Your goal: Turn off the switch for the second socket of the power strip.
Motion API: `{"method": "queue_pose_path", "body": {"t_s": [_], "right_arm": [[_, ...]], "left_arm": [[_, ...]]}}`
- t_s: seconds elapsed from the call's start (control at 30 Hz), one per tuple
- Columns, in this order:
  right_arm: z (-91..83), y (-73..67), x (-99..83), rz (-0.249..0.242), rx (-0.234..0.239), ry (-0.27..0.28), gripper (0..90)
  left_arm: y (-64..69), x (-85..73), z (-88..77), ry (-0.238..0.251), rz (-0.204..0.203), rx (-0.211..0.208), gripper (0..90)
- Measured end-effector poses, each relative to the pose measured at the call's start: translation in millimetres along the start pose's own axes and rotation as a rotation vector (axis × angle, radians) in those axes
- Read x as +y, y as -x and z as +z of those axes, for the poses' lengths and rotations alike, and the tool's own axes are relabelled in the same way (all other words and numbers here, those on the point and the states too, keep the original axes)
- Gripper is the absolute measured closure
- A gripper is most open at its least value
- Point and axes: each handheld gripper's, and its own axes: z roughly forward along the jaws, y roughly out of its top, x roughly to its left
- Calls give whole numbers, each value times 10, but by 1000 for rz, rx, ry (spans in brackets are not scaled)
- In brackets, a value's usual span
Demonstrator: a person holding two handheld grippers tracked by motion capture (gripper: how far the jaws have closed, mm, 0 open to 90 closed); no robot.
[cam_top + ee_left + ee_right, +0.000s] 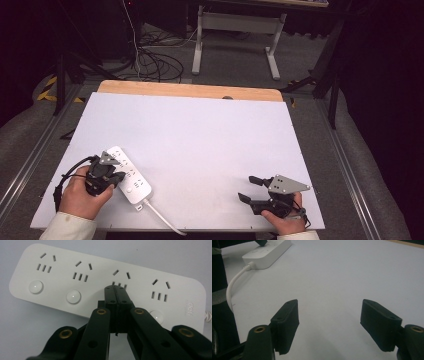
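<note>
Power strip (128, 174), white, lies flat near the front left corner of the white table (200, 140), set on a diagonal, with its white cord (161, 217) running off toward the table's front edge. Its top face shows four socket groups and a round button beside each. The left gripper (120, 176) sits over the strip's middle, held in the person's left hand (82, 192). In the left gripper view its jaws are pressed together with nothing between them, and their tips sit at the lower slots of the third socket group; whether they touch the strip I cannot tell. The right gripper (249, 189) rests near the front right of the table, well apart from the strip, jaws spread wide and empty, held in the right hand (282, 217).
</note>
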Motion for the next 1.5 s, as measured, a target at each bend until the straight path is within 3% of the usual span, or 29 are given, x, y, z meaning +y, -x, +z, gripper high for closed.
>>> {"method": "queue_pose_path", "body": {"t_s": [0.53, 0.67, 0.83, 0.9, 0.93, 0.97, 1.0, 1.03, 1.23, 1.5], "right_arm": [[4, -3, 0, -3, 2, 1, 313], [4, -6, -1, 0, 3, 1, 313], [5, -8, -1, -1, 3, 0, 313], [4, -4, 0, -1, 0, 0, 313], [4, -3, 0, 5, 0, 2, 313], [4, -3, 0, 5, 0, 2, 313], [10, 0, -2, 5, -1, -1, 313], [13, 1, -1, 5, -1, -1, 313], [5, -4, -2, 1, -1, 2, 313], [12, 5, -6, 9, -1, -1, 313]], "left_arm": [[-15, -16, 2, 8, -21, -7, 899], [3, -19, 9, 7, 0, 8, 900], [-25, -29, 0, 11, -1, -7, 900], [-11, -30, -40, 28, 23, -3, 899], [-2, -23, -59, 7, 44, 17, 899], [6, -23, -91, 31, 56, 34, 899], [21, -24, -126, 62, 42, 13, 900], [50, 1, -205, 92, 56, 2, 900], [129, 31, -279, 112, 75, 1, 900], [132, 40, -344, 121, 94, -3, 900]]}}
